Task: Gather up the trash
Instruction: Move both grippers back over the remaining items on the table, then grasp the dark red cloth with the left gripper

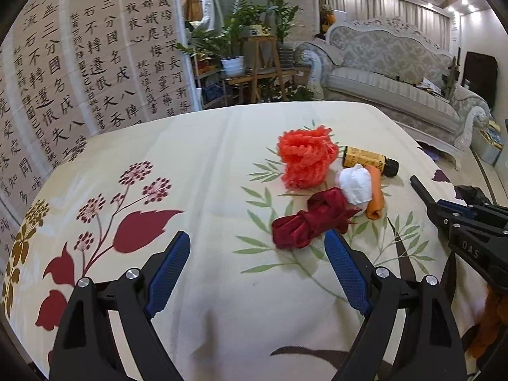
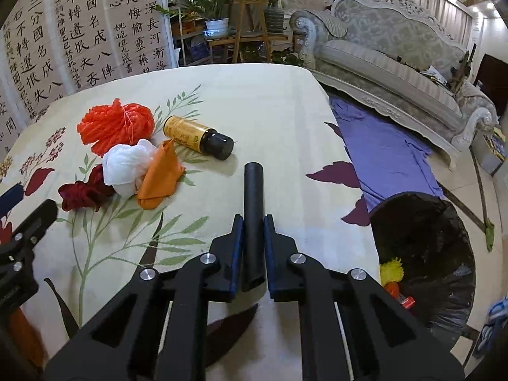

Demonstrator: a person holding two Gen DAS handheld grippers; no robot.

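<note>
Floral tablecloth [image 2: 270, 111] underneath, and the right gripper [image 2: 253, 241] is clamped tight on a black tube [image 2: 253, 206]. Left gripper [image 1: 257, 244] hangs wide apart, empty, just beside the dark red bundle [image 1: 304, 222].

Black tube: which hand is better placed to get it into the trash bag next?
Right. The right tool is already shut on the black tube, and the black trash bag sits just off the table's edge on its side. The left tool is open and empty, facing the red cloth.

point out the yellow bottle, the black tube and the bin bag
yellow bottle [image 2: 187, 134], right wrist view, on its label
black tube [image 2: 253, 209], right wrist view, mid-length
bin bag [image 2: 422, 241], right wrist view, its dark inside
</note>
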